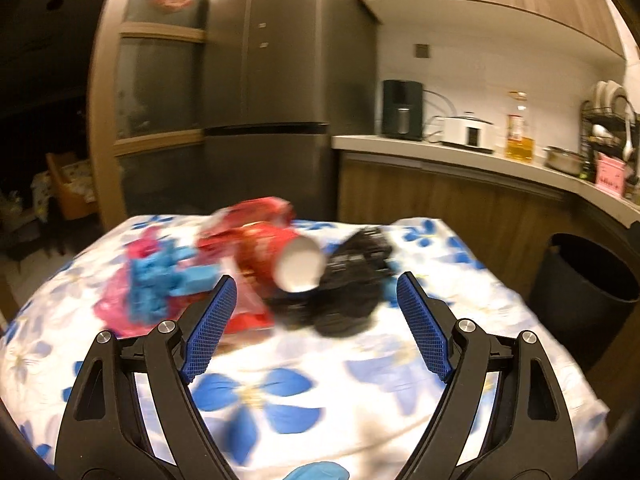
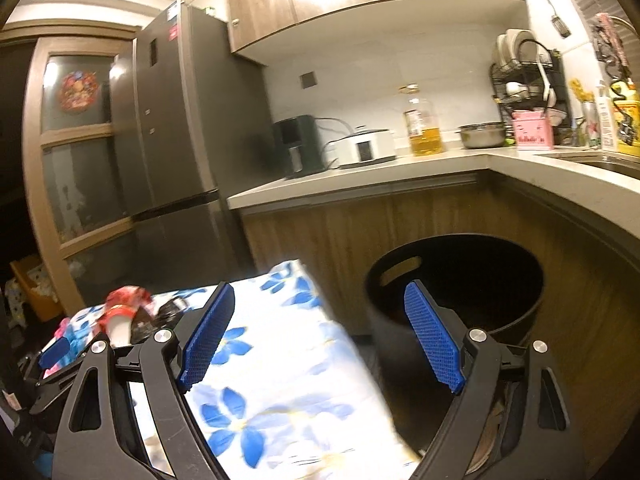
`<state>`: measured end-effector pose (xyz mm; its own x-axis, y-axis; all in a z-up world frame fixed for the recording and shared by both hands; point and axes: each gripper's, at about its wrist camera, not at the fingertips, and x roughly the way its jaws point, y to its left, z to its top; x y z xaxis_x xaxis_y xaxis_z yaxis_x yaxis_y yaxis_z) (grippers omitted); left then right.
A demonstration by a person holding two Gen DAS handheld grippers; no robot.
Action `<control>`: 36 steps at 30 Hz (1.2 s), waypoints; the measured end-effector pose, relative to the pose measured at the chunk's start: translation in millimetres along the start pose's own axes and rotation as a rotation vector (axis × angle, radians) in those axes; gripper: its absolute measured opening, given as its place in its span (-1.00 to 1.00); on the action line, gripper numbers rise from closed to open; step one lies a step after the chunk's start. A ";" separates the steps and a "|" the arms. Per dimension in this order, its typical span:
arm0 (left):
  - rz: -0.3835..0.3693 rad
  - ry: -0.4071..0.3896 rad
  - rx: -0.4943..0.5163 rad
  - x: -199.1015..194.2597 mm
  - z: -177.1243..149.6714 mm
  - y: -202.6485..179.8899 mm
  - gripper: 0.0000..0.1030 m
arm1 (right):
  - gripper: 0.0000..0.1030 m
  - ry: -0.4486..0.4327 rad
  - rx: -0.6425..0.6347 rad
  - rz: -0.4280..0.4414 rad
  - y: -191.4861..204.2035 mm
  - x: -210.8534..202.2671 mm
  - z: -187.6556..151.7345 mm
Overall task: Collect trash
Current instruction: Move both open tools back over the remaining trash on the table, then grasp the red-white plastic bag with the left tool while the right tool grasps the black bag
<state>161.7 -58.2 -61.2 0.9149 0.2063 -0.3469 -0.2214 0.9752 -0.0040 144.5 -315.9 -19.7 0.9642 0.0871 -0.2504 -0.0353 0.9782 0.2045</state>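
While both grippers hang over the table w/ nothing between their blue pads, the trash sits in a blurry heap ahead of the left gripper, whose jaws are spread wide. Red paper cup lies on its side, white opening facing the camera, roughly centered between the pads but further back, not touching either. Crumpled red wrapper is behind & left of the cup; black crumpled item is just right of the cup, touching it, near the right pad. Blue piece & pink wrapper lie left of the cup, just past the left pad. All rest on the floral tablecloth. Black bin stands on the floor off the table's right edge. Right gripper is also wide open, aimed across the table's right edge: its left pad is over the cloth, its right pad in front of the bin, whose open mouth is dark, contents can't be made out. From the right wrist view the red cup & heap sit far left, beyond the left finger, well apart from this gripper.
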 end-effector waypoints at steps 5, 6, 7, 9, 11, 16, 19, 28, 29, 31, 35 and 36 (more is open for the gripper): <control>0.050 0.022 -0.025 2.5 -5.8 39.4 0.54 | 0.64 0.023 -0.018 0.039 28.9 4.8 -10.9; 0.054 0.022 -0.029 2.2 -6.0 45.1 0.53 | 0.64 0.028 -0.022 0.047 34.0 6.5 -12.8; 0.058 0.019 -0.035 1.3 -6.2 52.2 0.52 | 0.64 0.032 -0.024 0.052 39.0 7.6 -14.8; 0.065 0.019 -0.043 2.2 -5.7 60.9 0.50 | 0.64 0.041 -0.030 0.067 49.7 11.5 -18.1; 0.065 0.018 -0.046 5.2 -4.6 67.2 0.45 | 0.64 0.049 -0.033 0.083 58.6 15.5 -20.2; 0.039 0.082 -0.062 23.3 -7.0 77.5 0.17 | 0.64 0.064 -0.047 0.120 81.9 25.4 -25.8; 0.006 0.127 -0.032 34.0 -9.9 71.0 0.07 | 0.63 0.075 -0.051 0.135 92.9 31.1 -28.4; -0.046 0.238 -0.045 57.6 -23.2 73.3 -0.72 | 0.58 0.104 -0.116 0.166 128.4 53.9 -38.3; -0.053 0.237 -0.053 57.2 -23.6 74.9 -0.81 | 0.56 0.110 -0.123 0.167 131.2 56.2 -39.9; -0.066 0.232 -0.069 54.4 -24.0 77.9 -0.90 | 0.53 0.124 -0.139 0.170 137.2 62.7 -43.7; -0.107 0.195 -0.087 36.7 -21.4 81.9 -0.97 | 0.46 0.147 -0.159 0.178 145.6 74.2 -50.0; -0.121 0.182 -0.089 31.2 -20.3 82.7 -0.97 | 0.46 0.150 -0.164 0.179 148.6 75.7 -52.8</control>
<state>165.1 27.3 -91.4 0.8626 0.0621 -0.5021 -0.1495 0.9794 -0.1356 198.4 -154.0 -58.2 0.8895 0.2761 -0.3641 -0.2550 0.9611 0.1056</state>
